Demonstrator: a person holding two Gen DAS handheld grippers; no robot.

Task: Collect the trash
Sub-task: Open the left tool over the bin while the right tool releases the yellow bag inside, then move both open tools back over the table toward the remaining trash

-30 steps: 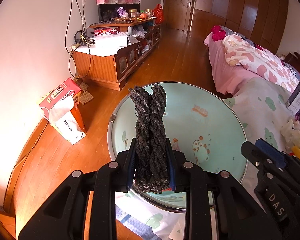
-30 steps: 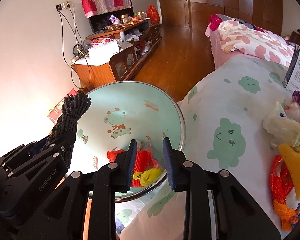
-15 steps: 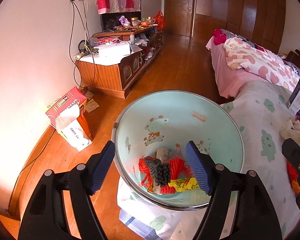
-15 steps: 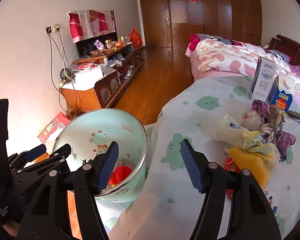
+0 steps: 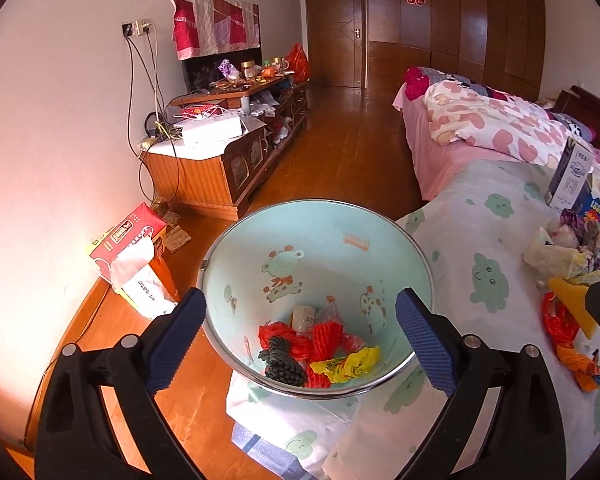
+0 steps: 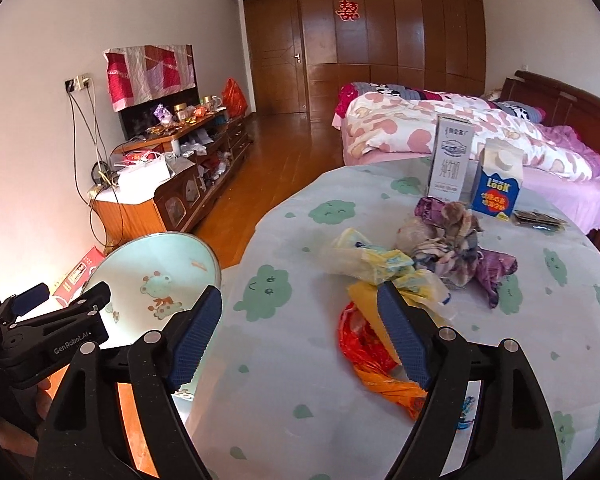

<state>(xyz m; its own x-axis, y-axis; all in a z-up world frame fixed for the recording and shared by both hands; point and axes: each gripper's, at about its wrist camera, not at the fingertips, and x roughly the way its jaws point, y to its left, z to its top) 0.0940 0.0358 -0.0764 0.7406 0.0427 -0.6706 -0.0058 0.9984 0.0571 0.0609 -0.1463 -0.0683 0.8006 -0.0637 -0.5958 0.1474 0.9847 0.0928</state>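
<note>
Black plastic arms tipped with blue ribbed pads are seen at the bottom of both views. The left gripper [image 5: 300, 336] is held above a pale green bin [image 5: 380, 236]; its jaws are spread wide, have just been opening, and nothing is gripped between them. Inside the bin, at the bottom, a dark braided rope [image 5: 280, 364] is seen lying on red netting [image 5: 324, 336] and a yellow wrapper [image 5: 352, 362], with a small cardboard tube just behind. The bin is printed with cartoon animals and stands beside the bench [image 6: 284, 360], which is covered with a white cloth dotted with green cloud faces.

The right gripper [image 6: 300, 336] is held over that cloth, its jaws also spread, just opened further, and empty. Just beyond its right pad a heap of trash is seen on the bench: a red and orange plastic bag [image 6: 376, 364], a yellow wedge-shaped piece [image 6: 366, 300], a crumpled pale yellow bag [image 6: 364, 258], and a purple floral bundle [image 6: 460, 240]. Farther back on the bench two cartons are standing upright side by side, a tall grey-white one [image 6: 450, 160] and a shorter blue one [image 6: 498, 190].

Beyond, a wooden floor, a cluttered low cabinet along the left wall, a bed with a pink spotted quilt, and dark wooden wardrobe doors are visible.
</note>
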